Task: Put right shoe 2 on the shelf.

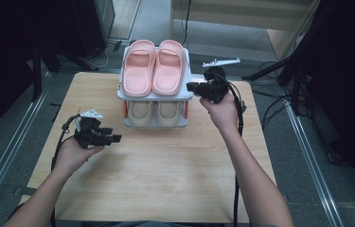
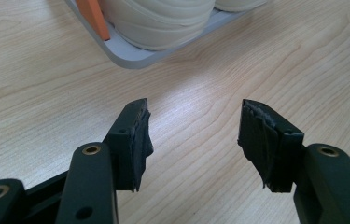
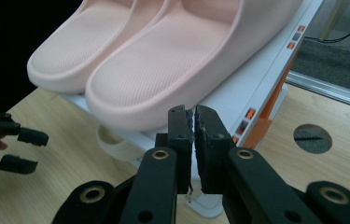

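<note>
R claw (image 3: pixel 194 122) clenched, empty, beside pink slippers (image 1: pixel 154 66) on rack (image 1: pixel 155 96); L claw (image 2: pixel 194 126) released over counter (image 1: pixel 165 161), beige slippers (image 1: pixel 158 112) ahead.

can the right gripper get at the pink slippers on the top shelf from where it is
Probably yes: the right gripper sits beside the rack's top shelf, nothing between it and the pink slippers. Its jaws are shut, so they must open first.

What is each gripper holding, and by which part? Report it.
Nothing is held. The left gripper is open over bare table; the right gripper is shut on nothing, beside the pink slippers on the rack.
</note>
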`<state>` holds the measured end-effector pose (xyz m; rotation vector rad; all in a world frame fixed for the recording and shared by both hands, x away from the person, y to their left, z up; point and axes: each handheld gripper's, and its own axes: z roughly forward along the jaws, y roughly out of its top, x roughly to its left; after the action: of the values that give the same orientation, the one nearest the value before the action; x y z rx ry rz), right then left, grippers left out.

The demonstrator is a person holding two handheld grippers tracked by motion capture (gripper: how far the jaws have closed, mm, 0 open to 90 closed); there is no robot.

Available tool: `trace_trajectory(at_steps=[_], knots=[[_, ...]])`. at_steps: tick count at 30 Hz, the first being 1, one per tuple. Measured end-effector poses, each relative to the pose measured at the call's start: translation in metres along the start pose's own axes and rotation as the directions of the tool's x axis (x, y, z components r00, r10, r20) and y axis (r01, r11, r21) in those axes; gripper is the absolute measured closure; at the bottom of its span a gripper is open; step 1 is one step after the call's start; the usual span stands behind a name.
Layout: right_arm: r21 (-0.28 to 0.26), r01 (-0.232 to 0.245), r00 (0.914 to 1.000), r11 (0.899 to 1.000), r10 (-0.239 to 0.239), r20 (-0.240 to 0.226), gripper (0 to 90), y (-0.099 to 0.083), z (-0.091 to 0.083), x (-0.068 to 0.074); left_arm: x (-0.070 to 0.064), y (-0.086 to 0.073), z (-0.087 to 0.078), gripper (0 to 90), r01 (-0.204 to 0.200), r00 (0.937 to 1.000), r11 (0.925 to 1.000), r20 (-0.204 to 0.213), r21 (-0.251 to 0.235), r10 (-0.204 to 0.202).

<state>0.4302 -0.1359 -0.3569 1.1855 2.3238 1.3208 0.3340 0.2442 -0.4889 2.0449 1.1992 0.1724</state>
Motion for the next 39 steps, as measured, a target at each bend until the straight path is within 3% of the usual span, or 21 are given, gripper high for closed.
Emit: trace_trajectory(at_steps=[6,20,32,36,39], knots=[[-0.013,0.018,0.9997,1.0,-0.018,-0.016,84.4,-0.023,-0.013,0.006,0.001,0.003,0.002,43.3,0.002,1.0,1.0,-0.001,-0.006,-0.002],[-0.009,-0.009,0.9993,1.0,0.009,-0.037,81.2,-0.088,-0.026,0.005,0.0,0.009,0.002,43.2,-0.015,0.9998,0.9998,-0.013,-0.013,0.015],[0.008,0.006,0.9986,1.0,-0.006,-0.052,74.6,-0.125,-0.02,0.002,0.001,0.01,0.004,42.8,-0.008,1.0,0.9998,-0.002,-0.018,0.008],[-0.019,0.018,0.9985,1.0,-0.019,-0.051,70.2,-0.139,-0.016,-0.002,0.002,0.01,0.005,42.4,-0.004,1.0,0.9997,-0.006,-0.023,0.004],[-0.009,-0.002,0.9979,1.0,0.001,-0.065,67.0,-0.143,-0.011,-0.007,0.003,0.01,0.007,42.2,0.0,0.9999,0.9999,-0.01,-0.017,-0.001]])
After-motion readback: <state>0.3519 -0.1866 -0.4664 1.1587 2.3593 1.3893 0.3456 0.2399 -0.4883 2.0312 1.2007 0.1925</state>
